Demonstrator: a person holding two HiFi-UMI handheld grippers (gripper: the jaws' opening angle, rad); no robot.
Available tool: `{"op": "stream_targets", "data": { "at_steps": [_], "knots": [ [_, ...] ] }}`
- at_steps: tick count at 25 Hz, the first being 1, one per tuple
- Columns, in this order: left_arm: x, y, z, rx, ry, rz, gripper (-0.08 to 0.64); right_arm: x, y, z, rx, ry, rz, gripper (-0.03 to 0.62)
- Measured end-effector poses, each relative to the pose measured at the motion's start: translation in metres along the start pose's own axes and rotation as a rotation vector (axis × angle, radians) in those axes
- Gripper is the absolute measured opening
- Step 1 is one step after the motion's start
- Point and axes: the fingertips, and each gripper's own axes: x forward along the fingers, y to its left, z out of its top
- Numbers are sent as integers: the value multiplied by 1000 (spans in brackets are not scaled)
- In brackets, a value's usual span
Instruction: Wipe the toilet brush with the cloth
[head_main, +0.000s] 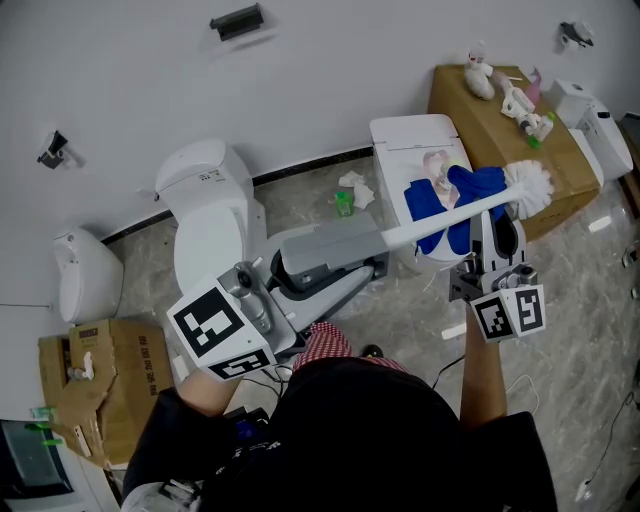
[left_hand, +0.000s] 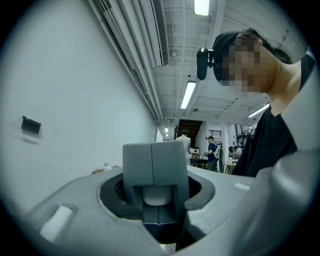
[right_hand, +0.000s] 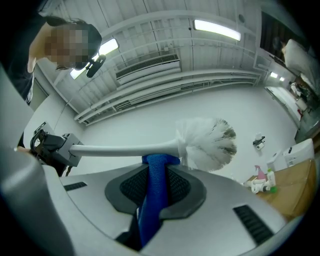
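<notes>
Left tongs (head_main: 372, 245): I am pinching the bare end of the toilet brush (head_main: 440, 222) handle with these. In the left gripper view (left_hand: 156, 170) the two grey tips are standing close together with the rounded white handle end caught low between them.

Right tongs (head_main: 497, 228): I am gripping the blue cloth (head_main: 452, 200) with these. In the right gripper view (right_hand: 155, 187) the cloth (right_hand: 151, 212) is running as a bunched strip up out of the pressed pads.

Toilet brush: I am holding it in the air, roughly level, across the space between my two hands. Its white bristle head (head_main: 530, 188) is pointing away from the left tongs. The right gripper view is showing the handle (right_hand: 125, 149) and the head (right_hand: 207, 142) against the wall.

Cloth on brush: the top of the strip is touching the underside of the handle, just beside the bristle head. The rest is hanging in loose blue folds below the handle.

Surroundings: a white toilet (head_main: 205, 215) is standing against the wall beyond my left hand. A cardboard box (head_main: 495, 135) with bottles (head_main: 525, 108) on top is sitting beyond the brush head. The marbled floor (head_main: 580, 330) is lying well below everything I am holding.
</notes>
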Motion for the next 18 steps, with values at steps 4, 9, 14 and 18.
{"op": "stream_targets", "data": {
  "at_steps": [4, 9, 14, 18],
  "knots": [
    [-1, 2, -1, -7, -6, -2, 169, 0, -1, 2, -15, -3, 6, 66],
    [0, 0, 1, 16, -23, -8, 167, 0, -1, 6, 21, -33, 1, 66],
    [-1, -1, 4, 31, -39, -6, 167, 0, 1, 6, 42, -37, 2, 66],
    [-1, 0, 7, 65, -72, 15, 167, -1, 3, 5, 55, -38, 8, 66]
  ]
}}
